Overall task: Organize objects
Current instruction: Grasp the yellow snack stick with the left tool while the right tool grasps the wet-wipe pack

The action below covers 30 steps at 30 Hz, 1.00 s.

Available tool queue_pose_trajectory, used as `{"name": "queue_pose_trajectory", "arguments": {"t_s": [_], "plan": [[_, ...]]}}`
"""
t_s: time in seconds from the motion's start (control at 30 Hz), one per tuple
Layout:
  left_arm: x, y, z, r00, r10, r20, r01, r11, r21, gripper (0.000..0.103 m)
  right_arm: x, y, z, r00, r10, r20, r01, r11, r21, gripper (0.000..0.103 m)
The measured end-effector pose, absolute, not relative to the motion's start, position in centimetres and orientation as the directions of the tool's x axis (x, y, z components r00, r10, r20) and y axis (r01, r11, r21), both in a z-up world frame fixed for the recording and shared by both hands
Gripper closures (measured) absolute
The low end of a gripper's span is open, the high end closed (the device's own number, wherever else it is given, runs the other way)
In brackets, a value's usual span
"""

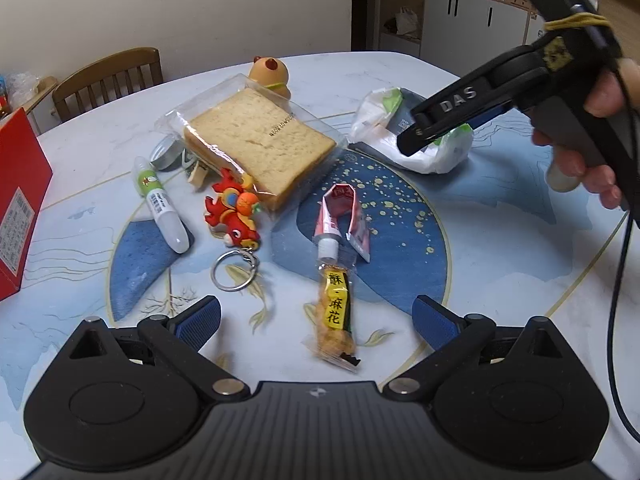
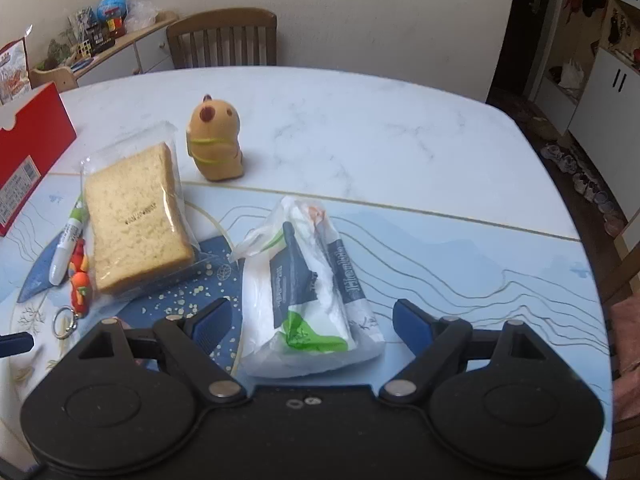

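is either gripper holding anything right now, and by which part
Nothing is held. The left gripper stands open above the snack packet, and the right gripper stands open around the white plastic bag without pressing it.

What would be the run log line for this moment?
left claw: open, over snack stick | right claw: open, around white bag, not gripping | held: nothing

The table [image 2: 360,120] looks like glossy marble partly under a smooth printed mat [image 2: 480,264], the bread [image 1: 260,140] sits rough-crumbed in clear shiny plastic, the keychain [image 1: 234,216] seems rubbery with a metal ring, and the chair [image 2: 224,36] is matt wood.
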<state>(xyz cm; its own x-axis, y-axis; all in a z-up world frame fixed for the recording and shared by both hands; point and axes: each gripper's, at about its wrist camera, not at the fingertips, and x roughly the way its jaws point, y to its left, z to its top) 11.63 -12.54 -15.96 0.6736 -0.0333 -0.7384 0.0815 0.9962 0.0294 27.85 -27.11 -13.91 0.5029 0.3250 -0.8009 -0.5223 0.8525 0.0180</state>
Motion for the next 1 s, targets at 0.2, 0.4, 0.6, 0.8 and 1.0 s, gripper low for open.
{"name": "queue_pose_trajectory", "arguments": {"t_s": [0.2, 0.4, 0.6, 0.8, 1.0], "plan": [[11.6, -12.8, -16.4, 0.678, -0.035, -0.734, 0.075, 0.997, 0.021, 0.001, 28.5, -26.8, -15.2, 0.477, 0.334, -0.813, -0.528, 0.848, 0.039, 0.016], [11.4, -12.8, -16.4, 0.695, -0.031, -0.719, 0.054, 0.998, 0.009, 0.001, 28.8, -26.5, -15.7, 0.477, 0.333, -0.813, -0.531, 0.846, 0.035, 0.016], [11.4, -12.7, -16.4, 0.700, -0.038, -0.713, 0.047, 0.999, -0.007, 0.006, 28.8, -26.4, -15.9, 0.484, 0.335, -0.809, -0.548, 0.836, 0.018, 0.016], [11.3, -13.0, -15.9, 0.702, -0.052, -0.711, 0.068, 0.998, -0.006, 0.035, 28.4, -26.2, -15.9, 0.481, 0.339, -0.809, -0.559, 0.829, 0.015, 0.019], [11.2, -13.7, -15.5, 0.687, -0.054, -0.724, 0.101, 0.995, 0.022, 0.064, 27.7, -26.2, -15.6, 0.483, 0.338, -0.808, -0.564, 0.825, 0.008, 0.030]]}}
